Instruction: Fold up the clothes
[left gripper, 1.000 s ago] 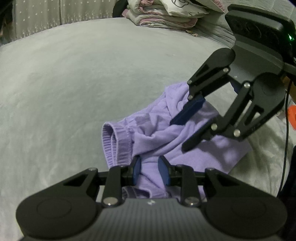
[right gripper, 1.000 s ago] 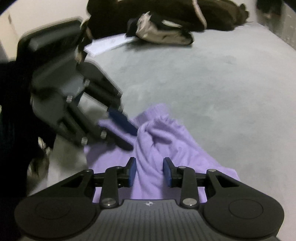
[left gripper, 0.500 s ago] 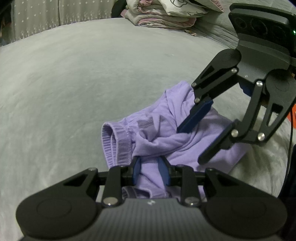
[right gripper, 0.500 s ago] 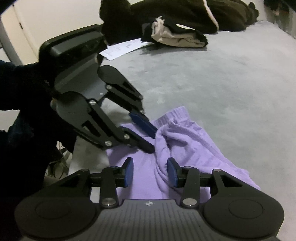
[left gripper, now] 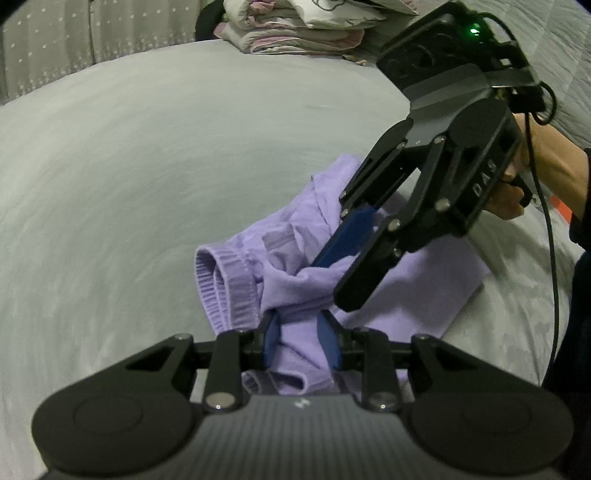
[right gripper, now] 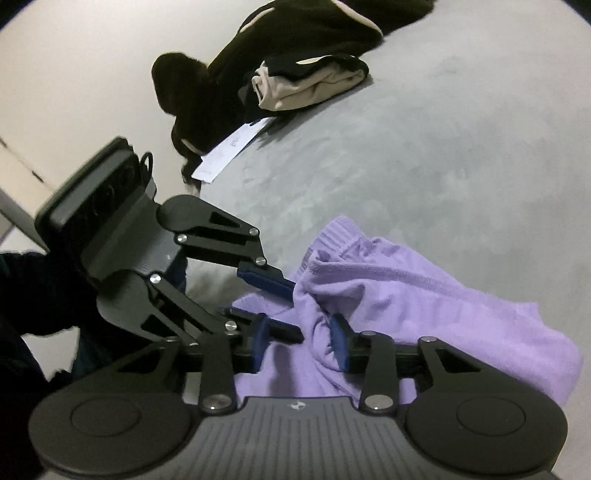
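A grey bed (left gripper: pixel 155 155) fills both views and carries everything, stretching away ahead of both hand-held grippers. On it, directly under and in front of them, lies the lilac garment (left gripper: pixel 413 280), crumpled, with its ribbed waistband (left gripper: pixel 225 284) bunched just left of the left hand-held gripper's fingertips.

Far beyond the left hand-held gripper (left gripper: pixel 301 343), at the bed's far edge, sits a stack of folded bedding (left gripper: pixel 295 26). Far ahead of the right hand-held gripper (right gripper: pixel 301 343) lies a heap of dark clothes (right gripper: pixel 266 48) with a beige folded piece (right gripper: pixel 306 88) on it, and a white paper slip (right gripper: pixel 229 147) just beside that heap.

The left hand-held gripper is narrow, and a fold of the lilac cloth sits pinched between its blue pads (left gripper: pixel 271 343). The right hand-held gripper, seen from the left wrist view coming down from the upper right (left gripper: pixel 332 277), has its jaws closing, with a raised ridge of the same garment between them; its right pad (right gripper: pixel 338 343) is against the fabric, while the other pad stands a little clear. The two hand-held grippers are close together, nearly touching over the cloth. A hand (left gripper: pixel 517 184) grips the right one's handle, and a black cable (left gripper: pixel 550 229) hangs down beside it.
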{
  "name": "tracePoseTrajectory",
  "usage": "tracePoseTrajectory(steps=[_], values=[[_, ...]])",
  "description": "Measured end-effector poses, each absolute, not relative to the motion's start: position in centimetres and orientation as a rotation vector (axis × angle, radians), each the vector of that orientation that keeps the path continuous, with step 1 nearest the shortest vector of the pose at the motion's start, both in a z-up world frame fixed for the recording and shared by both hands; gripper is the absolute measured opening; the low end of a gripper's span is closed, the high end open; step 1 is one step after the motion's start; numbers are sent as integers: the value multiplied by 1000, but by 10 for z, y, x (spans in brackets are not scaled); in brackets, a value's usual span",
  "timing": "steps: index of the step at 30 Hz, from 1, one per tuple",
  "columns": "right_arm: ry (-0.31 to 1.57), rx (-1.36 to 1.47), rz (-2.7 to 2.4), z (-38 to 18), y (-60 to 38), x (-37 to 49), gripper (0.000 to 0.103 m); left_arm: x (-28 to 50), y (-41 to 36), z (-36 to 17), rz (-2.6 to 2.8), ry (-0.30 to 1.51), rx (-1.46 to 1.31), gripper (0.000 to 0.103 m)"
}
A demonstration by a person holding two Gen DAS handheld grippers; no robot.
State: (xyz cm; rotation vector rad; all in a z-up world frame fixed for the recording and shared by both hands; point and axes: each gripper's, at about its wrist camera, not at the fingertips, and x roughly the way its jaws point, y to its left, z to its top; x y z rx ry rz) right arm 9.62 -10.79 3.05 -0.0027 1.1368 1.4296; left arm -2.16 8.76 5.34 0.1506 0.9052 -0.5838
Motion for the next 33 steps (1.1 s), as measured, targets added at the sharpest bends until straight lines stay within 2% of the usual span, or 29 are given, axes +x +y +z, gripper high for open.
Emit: tracePoseTrajectory(steps=[1,3,8,22,24,33], values=[[1152,20,1426,28,-109,97,29,-20,86,53,-584,903,158,25],[1178,50,1397,21,-104,99,20,-16,82,52,-584,898,176,26],[1140,73,1375,24,-93,94,11,-18,85,53,-579,904,172,26],[978,297,1137,47,-112,105,8,-20,78,51,-571,906,199,26],[929,312,1097,54,-118,108,4,-21,79,48,-571,905,204,26],[848,135,1119,73,-114,102,6,-28,82,47,-573,891,230,26]])
